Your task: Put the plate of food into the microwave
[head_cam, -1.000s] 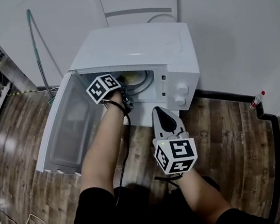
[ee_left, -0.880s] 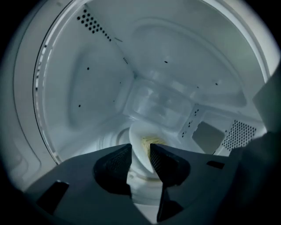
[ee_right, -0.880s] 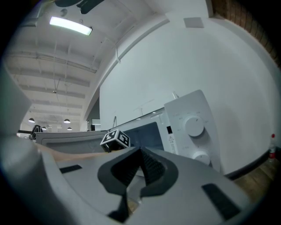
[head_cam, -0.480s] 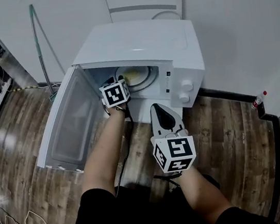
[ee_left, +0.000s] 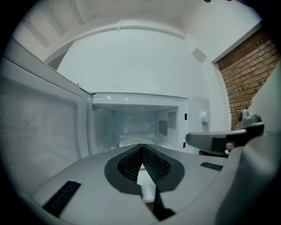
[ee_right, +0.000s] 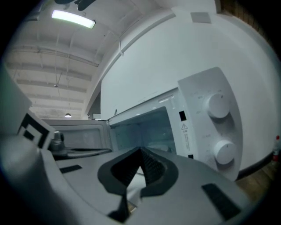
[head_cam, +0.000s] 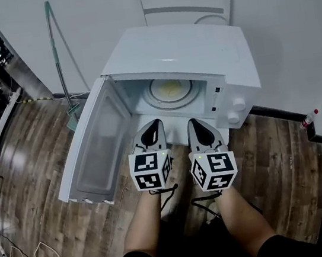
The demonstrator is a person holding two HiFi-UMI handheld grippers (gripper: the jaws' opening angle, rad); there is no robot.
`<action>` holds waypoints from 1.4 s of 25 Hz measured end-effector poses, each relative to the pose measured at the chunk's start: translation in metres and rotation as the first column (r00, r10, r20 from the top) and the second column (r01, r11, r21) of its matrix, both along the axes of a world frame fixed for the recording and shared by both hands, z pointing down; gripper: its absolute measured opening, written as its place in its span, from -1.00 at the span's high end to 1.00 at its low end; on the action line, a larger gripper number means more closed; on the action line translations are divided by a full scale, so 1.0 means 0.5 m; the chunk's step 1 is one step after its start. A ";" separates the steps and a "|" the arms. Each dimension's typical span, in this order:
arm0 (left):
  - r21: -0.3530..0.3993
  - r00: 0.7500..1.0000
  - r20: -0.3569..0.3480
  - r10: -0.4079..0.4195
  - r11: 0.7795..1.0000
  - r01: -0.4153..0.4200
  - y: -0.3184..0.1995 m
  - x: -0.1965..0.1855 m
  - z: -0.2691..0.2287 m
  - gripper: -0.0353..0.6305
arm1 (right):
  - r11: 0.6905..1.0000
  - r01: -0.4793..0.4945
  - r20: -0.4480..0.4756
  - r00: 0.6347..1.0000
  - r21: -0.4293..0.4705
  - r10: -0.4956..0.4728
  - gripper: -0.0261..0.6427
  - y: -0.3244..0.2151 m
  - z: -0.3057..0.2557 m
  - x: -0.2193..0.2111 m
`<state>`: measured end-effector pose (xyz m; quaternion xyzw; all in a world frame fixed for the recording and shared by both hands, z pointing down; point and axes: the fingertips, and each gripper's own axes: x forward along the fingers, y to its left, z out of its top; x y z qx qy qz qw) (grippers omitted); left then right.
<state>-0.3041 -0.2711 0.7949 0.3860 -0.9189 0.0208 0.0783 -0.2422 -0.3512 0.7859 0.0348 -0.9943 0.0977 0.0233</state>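
Microwave door (head_cam: 95,147), white and swung wide, stands just left of the left gripper (head_cam: 155,123), jaws just closed empty like the shut right gripper (head_cam: 194,122), round plate of yellow food (head_cam: 162,98) straight ahead inside.

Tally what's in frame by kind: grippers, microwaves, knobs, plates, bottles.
grippers: 2 (left gripper, right gripper)
microwave: 1
knobs: 2 (upper knob, lower knob)
plate of food: 1
bottle: 1
Total: 7
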 end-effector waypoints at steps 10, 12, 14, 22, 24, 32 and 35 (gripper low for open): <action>0.001 0.998 0.054 0.017 1.000 -0.017 0.033 0.067 -0.164 0.90 | 0.989 0.149 0.108 0.983 0.012 -0.150 0.89 0.060 -0.062 -0.015; -0.003 0.999 0.034 -0.001 1.000 0.002 0.037 0.075 -0.255 0.90 | 0.980 0.195 0.063 0.978 0.038 -0.198 0.89 0.074 -0.147 -0.017; 0.011 1.000 -0.001 -0.023 1.000 0.023 0.047 0.074 -0.362 0.90 | 0.976 0.207 0.041 0.977 0.068 -0.210 0.89 0.086 -0.266 -0.015; 0.045 0.999 -0.045 0.007 0.999 -0.005 0.045 0.163 -0.876 0.90 | 0.995 0.087 -0.010 0.996 -0.056 -0.088 0.89 0.043 -0.817 0.076; 0.035 1.000 -0.025 0.006 0.999 -0.005 0.054 0.213 -0.973 0.90 | 0.995 0.095 0.001 0.995 -0.043 -0.096 0.89 0.052 -0.934 0.116; 0.005 0.999 0.031 -0.030 1.000 0.030 0.133 0.304 -1.085 0.90 | 0.989 0.110 0.043 0.992 0.103 -0.115 0.89 0.115 -1.095 0.222; 0.022 1.000 -0.001 -0.025 0.999 0.025 0.154 0.324 -1.083 0.90 | 0.986 0.116 0.037 0.992 0.117 -0.121 0.89 0.137 -1.097 0.245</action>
